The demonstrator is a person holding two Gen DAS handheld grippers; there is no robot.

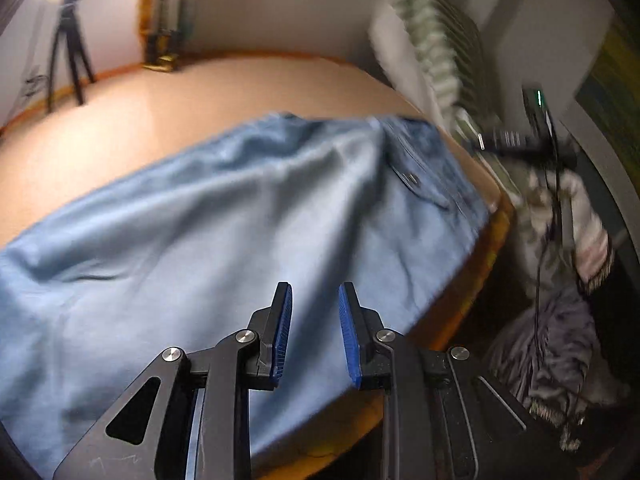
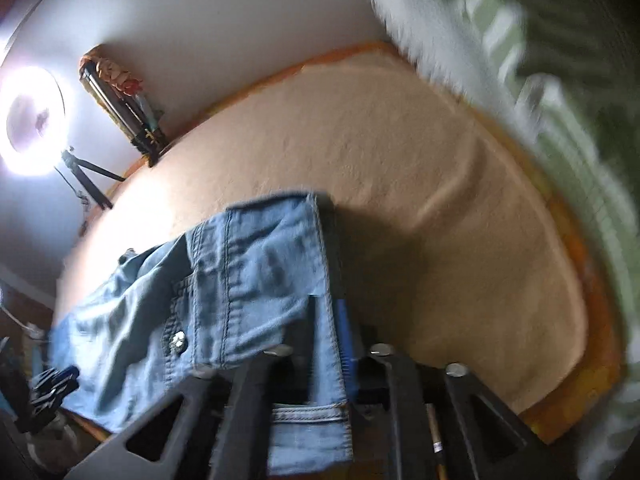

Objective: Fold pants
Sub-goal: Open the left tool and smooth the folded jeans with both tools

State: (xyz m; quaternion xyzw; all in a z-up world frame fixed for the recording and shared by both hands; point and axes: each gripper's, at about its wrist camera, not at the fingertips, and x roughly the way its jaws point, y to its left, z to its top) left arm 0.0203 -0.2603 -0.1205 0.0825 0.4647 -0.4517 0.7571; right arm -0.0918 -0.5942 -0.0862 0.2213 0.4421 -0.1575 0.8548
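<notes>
Denim pants [image 1: 224, 216] lie spread over the tan bed [image 1: 168, 96] in the left wrist view, waistband toward the far right edge, while the left gripper [image 1: 314, 332] hovers above the near leg cloth with its blue pads apart and nothing between them. From the right wrist view, the right gripper [image 2: 326, 344] is clamped on the waistband edge of the pants [image 2: 248, 280], lifting it off the bed [image 2: 440, 200]; judged from this, a clean fold calls for the free gripper to take the matching edge before both carry it over evenly.
</notes>
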